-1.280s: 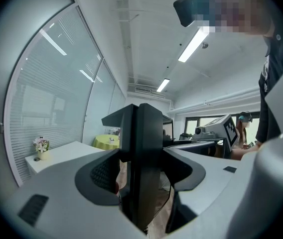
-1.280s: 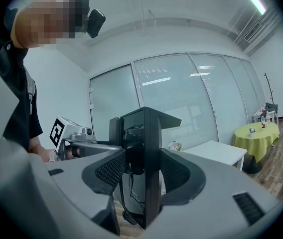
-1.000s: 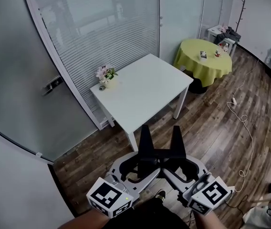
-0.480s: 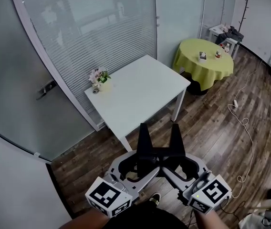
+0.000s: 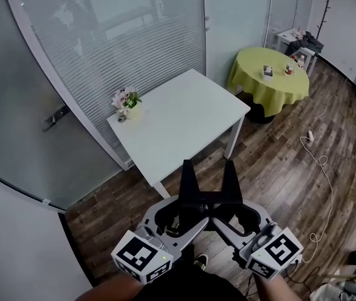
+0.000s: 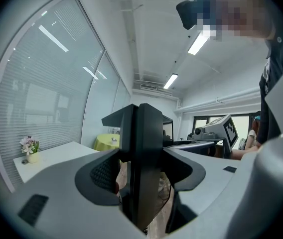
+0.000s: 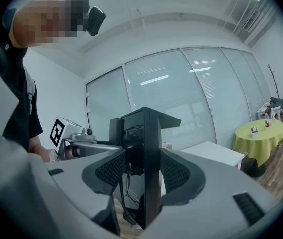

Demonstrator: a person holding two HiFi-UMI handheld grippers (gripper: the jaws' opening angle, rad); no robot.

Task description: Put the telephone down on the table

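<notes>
No telephone shows in any view. Low in the head view I hold both grippers close to my body, side by side and pointing forward. My left gripper (image 5: pixel 187 170) has its black jaws pressed together with nothing between them, as the left gripper view (image 6: pixel 140 121) also shows. Beside it, my right gripper (image 5: pixel 230 168) is shut and empty too (image 7: pixel 149 123). The white square table (image 5: pixel 184 121) stands ahead of both grippers, beyond a strip of wooden floor, and neither gripper is over it.
A small pot of flowers (image 5: pixel 126 103) sits at the white table's far left corner, against a frosted glass wall. A round table with a yellow cloth (image 5: pixel 269 74) and small items stands at the back right. A white cable (image 5: pixel 325 168) trails over the floor on the right.
The head view has shifted a little: the white table and flowers now sit slightly further left in frame. Both grippers stay shut and hold the same pose.
</notes>
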